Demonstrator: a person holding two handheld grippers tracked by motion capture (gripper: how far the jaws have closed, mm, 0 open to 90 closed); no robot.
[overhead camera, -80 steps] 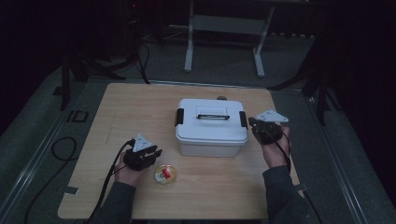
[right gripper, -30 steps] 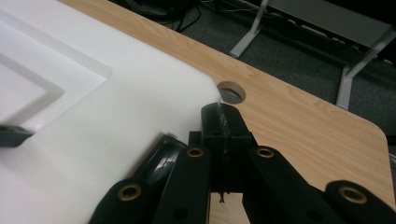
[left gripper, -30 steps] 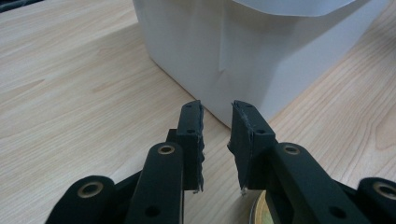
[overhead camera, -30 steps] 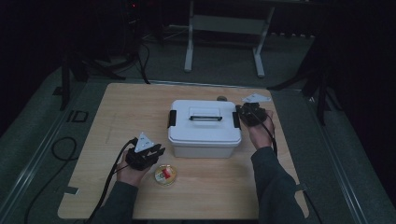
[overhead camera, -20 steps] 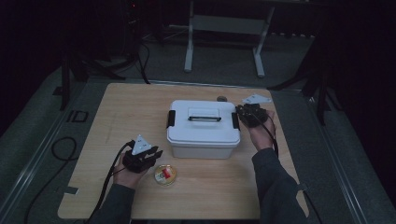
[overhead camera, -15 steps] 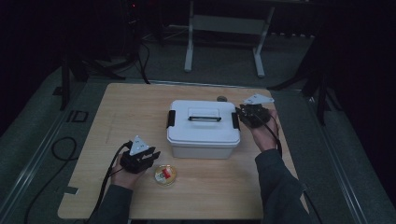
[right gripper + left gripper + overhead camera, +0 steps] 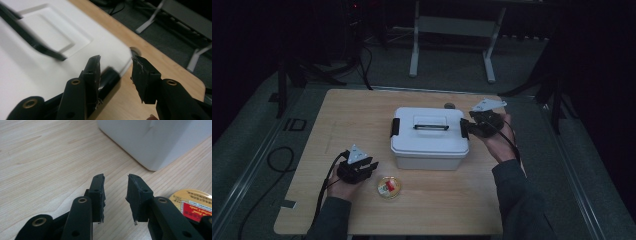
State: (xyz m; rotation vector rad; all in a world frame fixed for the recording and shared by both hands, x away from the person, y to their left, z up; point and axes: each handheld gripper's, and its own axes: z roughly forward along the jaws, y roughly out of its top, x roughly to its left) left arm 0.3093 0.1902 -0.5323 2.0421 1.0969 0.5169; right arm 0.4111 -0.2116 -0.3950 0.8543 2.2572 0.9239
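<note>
A white lidded box [image 7: 429, 137] with a black carry handle [image 7: 431, 127] and black side latches stands mid-table. My right gripper [image 7: 466, 128] sits at the box's right latch [image 7: 108, 78]. Its jaws have just been opening; the latch and the lid's corner lie in the gap, and the pads [image 7: 93, 70] do not press on them. My left gripper [image 7: 370, 168] rests on the table at the front left, its jaws just opened a little with nothing between them [image 7: 115, 179]. A small round tub [image 7: 389, 186] with a red label lies just right of it.
The wooden table [image 7: 362, 115] has bare room at the left and front. A small dark round disc [image 7: 450, 105] sits behind the box. Cables trail off the left edge, and a metal stand [image 7: 452, 30] is on the floor beyond.
The right gripper moved in from beside the box to its right latch, then opened its jaws and rose slightly. The box sits a little further left. The left gripper's jaws parted slightly.
</note>
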